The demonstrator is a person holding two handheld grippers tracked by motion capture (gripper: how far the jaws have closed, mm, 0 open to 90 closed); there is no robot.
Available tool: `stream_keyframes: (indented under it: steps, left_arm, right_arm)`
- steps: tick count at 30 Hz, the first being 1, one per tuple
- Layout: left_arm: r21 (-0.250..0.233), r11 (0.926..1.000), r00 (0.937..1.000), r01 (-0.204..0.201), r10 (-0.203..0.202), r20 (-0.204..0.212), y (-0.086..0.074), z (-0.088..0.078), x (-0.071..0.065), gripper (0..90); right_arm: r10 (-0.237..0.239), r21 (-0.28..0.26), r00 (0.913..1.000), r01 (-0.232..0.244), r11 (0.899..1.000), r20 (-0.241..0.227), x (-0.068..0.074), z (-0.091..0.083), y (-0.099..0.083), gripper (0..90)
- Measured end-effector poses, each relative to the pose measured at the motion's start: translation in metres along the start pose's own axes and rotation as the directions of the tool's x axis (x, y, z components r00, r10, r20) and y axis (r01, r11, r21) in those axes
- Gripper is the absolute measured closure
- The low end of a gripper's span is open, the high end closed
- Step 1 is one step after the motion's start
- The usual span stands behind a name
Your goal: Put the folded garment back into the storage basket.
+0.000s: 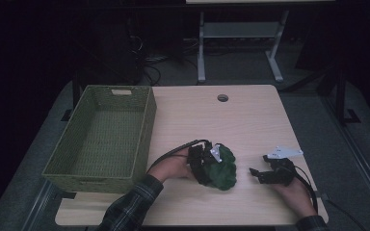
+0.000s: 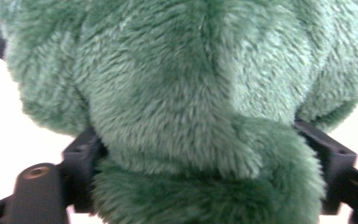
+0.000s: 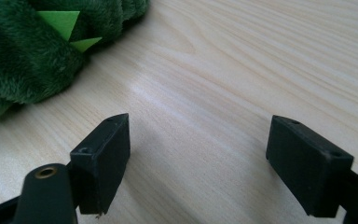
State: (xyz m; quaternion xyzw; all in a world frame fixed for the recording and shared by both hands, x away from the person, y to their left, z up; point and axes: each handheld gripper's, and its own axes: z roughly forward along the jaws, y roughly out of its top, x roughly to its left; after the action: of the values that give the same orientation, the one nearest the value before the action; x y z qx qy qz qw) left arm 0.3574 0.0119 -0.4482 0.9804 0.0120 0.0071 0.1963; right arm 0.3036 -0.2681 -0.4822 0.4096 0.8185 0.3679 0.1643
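Down near the front edge of the table (image 1: 250, 115), a green plush toy (image 1: 223, 168) lies bunched in a soft heap, a little left of the middle. The left gripper (image 1: 211, 166) is pushed right up against the toy's left side, with the person's left hand (image 1: 171, 168) behind it and a plaid sleeve (image 1: 130, 204) coming in from the bottom. In the left gripper view the green fur (image 2: 182, 93) bulges between the two black fingers (image 2: 81, 154), which stand wide apart on either side of the mass and lie against it; whether they truly squeeze it or just rest on it cannot be told from the pictures.

The right gripper (image 1: 254, 172) rests low over the table to the right of the toy, apart from it, pointing toward it. In the right gripper view its fingers (image 3: 102, 154) are spread with bare wood between them, and the toy (image 3: 37, 51) lies ahead at upper left, showing two small light-green triangles (image 3: 70, 28) on its fur.

A green woven basket (image 1: 142, 139) stands on the left part of the table, close beside the left hand.
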Motion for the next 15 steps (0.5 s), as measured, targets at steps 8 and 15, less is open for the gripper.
stream_keyframes:
  steps: [8,15]
  left_arm:
    - [0.007,0.9996,0.9996,0.027,-0.027,-0.008,0.0014,-0.0061,0.0024,50.4]
    - [-0.036,0.9978,0.9982,0.056,-0.055,0.022,-0.0043,-0.0086,0.0071,63.0]
  right_arm:
    - [0.0,-0.001,1.0,0.0,1.0,0.001,0.0,0.0,0.0,21.5]
    - [0.0,0.0,1.0,0.0,1.0,0.0,-0.0001,-0.0001,0.0,21.5]
